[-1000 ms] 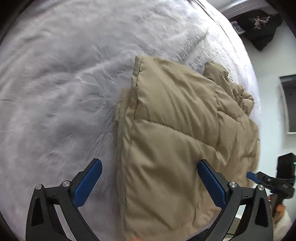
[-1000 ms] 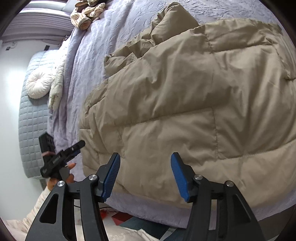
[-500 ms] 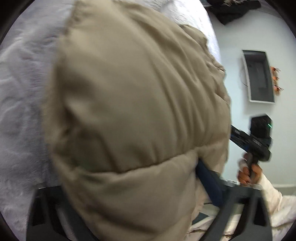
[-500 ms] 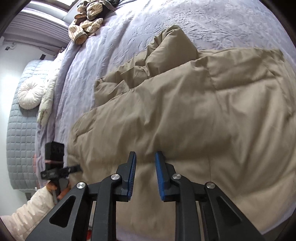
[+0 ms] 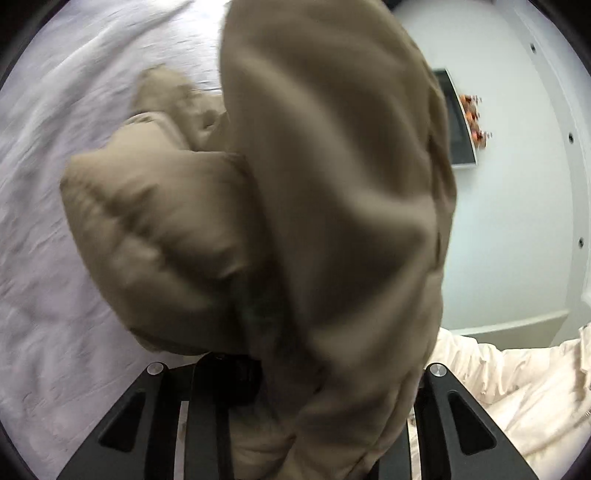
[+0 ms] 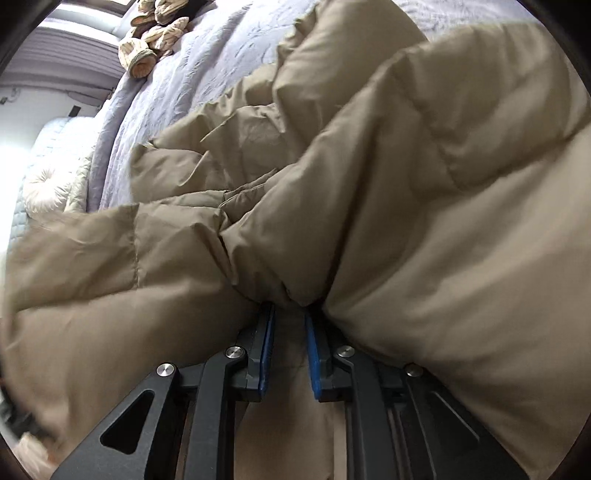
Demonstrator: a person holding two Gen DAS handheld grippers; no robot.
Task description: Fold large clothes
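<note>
I see one tan, quilted puffer jacket [image 6: 424, 206] — soft, matte, stitched into broad padded panels. It lies bunched on the pale lavender bed, its near edge gathered into a tight pucker with deep folds radiating outward. On my left view a thick fold of the jacket [image 5: 332, 206] is lifted upright — blurred — while a lower lobe sags toward the bed.

A bed [image 6: 207, 66] under a pale lavender textured cover [image 5: 55, 184] takes up most of the room. In the right wrist view a quilted headboard [image 6: 44, 147] stands at about nine o'clock, a round cream cushion [image 6: 44, 184] resting against it, with bright light washing the wall there. Striped plush items [image 6: 155, 33] lie at eleven o'clock. The left wrist view shows a white wall [image 5: 517, 221] at three o'clock bearing a dark framed panel [image 5: 458, 122], a white baseboard [image 5: 517, 325] below it.
</note>
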